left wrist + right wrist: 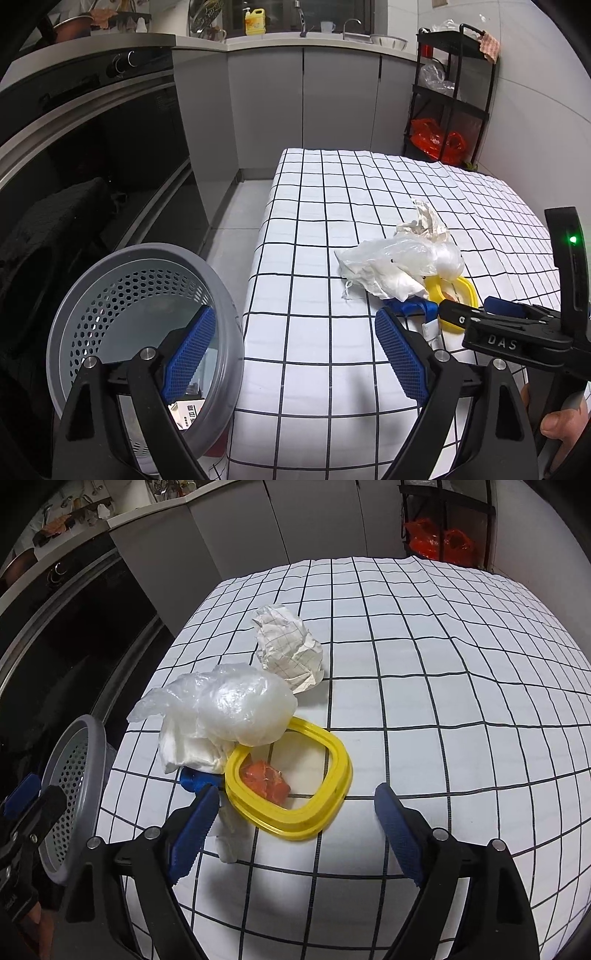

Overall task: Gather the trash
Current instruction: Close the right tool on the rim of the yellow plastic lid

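A pile of trash lies on the checked tablecloth [424,664]. It holds a yellow ring-shaped lid [332,746] with an orange-red scrap [264,780] inside it. A clear plastic bag [236,705] rests on a white tissue [181,753], with crumpled checked paper [288,650] behind. My right gripper [295,830] is open just above the lid's near edge, and no pad presses on it. My left gripper [295,354] is open and empty, its left finger over the grey perforated bin [122,280]. The right gripper [472,308] also shows beside the pile [399,262].
The bin [74,775] stands off the table's left edge, with a small carton inside. A blue object [195,780] and a small white piece [229,845] lie by the lid. A dark oven front [92,155], grey cabinets and a black rack [450,92] with red bags surround the table.
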Demonstrator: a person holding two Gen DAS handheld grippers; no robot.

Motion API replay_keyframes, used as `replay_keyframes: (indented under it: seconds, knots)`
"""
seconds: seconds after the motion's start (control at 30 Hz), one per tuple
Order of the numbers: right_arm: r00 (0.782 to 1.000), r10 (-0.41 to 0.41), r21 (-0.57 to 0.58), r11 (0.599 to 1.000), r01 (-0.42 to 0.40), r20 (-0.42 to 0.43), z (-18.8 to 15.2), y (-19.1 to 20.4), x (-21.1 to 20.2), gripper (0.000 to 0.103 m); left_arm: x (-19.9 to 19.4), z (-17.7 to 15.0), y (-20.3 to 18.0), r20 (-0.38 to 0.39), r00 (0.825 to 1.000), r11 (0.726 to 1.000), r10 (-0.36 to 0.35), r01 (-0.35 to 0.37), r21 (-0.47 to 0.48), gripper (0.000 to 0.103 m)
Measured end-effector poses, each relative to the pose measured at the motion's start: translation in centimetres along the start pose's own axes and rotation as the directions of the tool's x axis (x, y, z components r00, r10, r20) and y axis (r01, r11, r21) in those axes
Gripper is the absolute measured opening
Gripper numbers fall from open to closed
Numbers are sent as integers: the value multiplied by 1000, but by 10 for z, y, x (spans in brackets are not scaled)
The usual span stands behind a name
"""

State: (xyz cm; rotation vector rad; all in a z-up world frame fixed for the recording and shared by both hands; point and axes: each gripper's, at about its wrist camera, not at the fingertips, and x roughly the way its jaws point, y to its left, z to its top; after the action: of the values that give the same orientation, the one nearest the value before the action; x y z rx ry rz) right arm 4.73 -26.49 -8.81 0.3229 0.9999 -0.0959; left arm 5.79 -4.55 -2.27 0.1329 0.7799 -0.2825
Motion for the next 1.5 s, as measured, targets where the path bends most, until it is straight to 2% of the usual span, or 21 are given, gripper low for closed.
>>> replay_keyframes:
  seconds: [0.3, 0.6, 0.67, 0.7, 0.9, 1.27, 1.4, 1.5]
  knots:
    - [1000, 6, 4, 1000, -6, -15, 4, 4, 10, 82, 1, -3, 0, -3, 1000, 1000, 7, -7, 6, 86]
    - [1000, 3, -29, 1000, -3, 11, 2, 10, 7, 81, 0, -4, 1, -5, 1000, 1000, 15, -15, 10, 86]
    - [1000, 8, -37, 999, -8, 13, 2, 12, 8, 75, 0, -4, 2, -5, 1000, 1000, 13, -13, 10, 86]
    - [1000, 3, -43, 999, -3, 12, 2, 13, 8, 67, 0, -4, 2, -5, 1000, 1000, 13, -13, 10, 86]
    - [1000, 11, -39, 999, -11, 15, 1, 9, 4, 67, 0, -3, 1, -4, 1000, 1000, 8, -8, 12, 86]
    - [999, -2, 5, 1000, 2, 47, -12, -14, -30, 66, 3, -1, -7, -10, 1000, 1000, -13, 13, 15, 86]
    - [997, -23, -38, 999, 26, 78, -17, -12, -46, 66, 3, -1, -10, -6, 1000, 1000, -22, 22, 17, 86]
    - [996, 1, -52, 999, 3, 86, -21, -10, -55, 66, 3, -1, -14, -7, 999, 999, -31, 31, 17, 86]
